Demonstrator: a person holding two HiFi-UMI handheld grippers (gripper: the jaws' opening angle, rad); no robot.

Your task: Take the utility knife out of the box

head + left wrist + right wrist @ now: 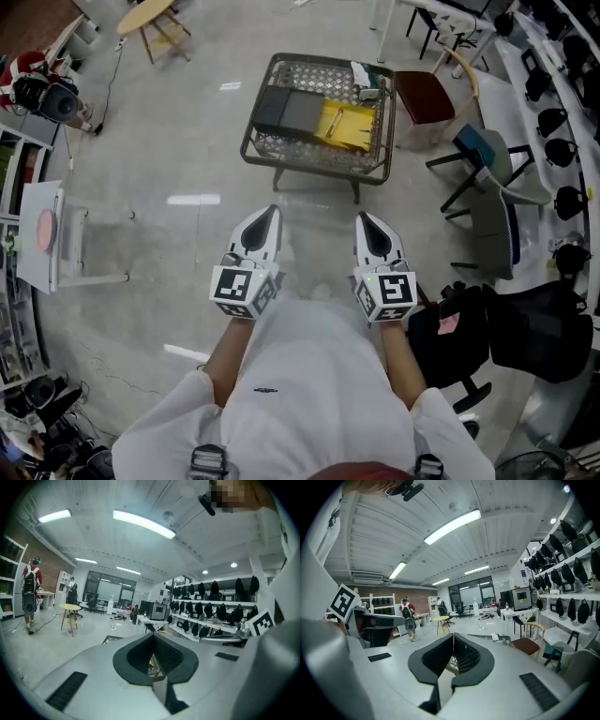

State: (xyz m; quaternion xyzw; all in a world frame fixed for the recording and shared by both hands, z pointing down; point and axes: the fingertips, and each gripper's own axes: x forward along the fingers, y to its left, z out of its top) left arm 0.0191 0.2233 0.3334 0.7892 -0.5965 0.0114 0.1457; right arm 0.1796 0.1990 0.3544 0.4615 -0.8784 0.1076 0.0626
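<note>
Underfoot, a pale glossy concrete floor (187, 141) spreads through a large workshop room. At the far left stands a white panel with a pink disc (41, 231) on a thin white frame, and a round light-wood table (145, 14) sits near the top edge. The person's left hand-held grey gripper (267, 214) is held out level over bare floor, its dark pads pressed together with nothing between them. Ahead, well apart from both grippers, stands a low grey wire-mesh table (314, 161). On it a flat dark grey box (286, 111) lies just beside a flat yellow piece (345, 127); the utility knife itself cannot be made out there. The right hand-held grey gripper (367, 220) runs parallel to the left one, its jaws likewise closed on nothing. Further right are a brown-seated chair with a pale wooden frame (424, 96), a teal chair (487, 150), black bags (525, 328) and a long white shelf of black headgear (562, 141).
</note>
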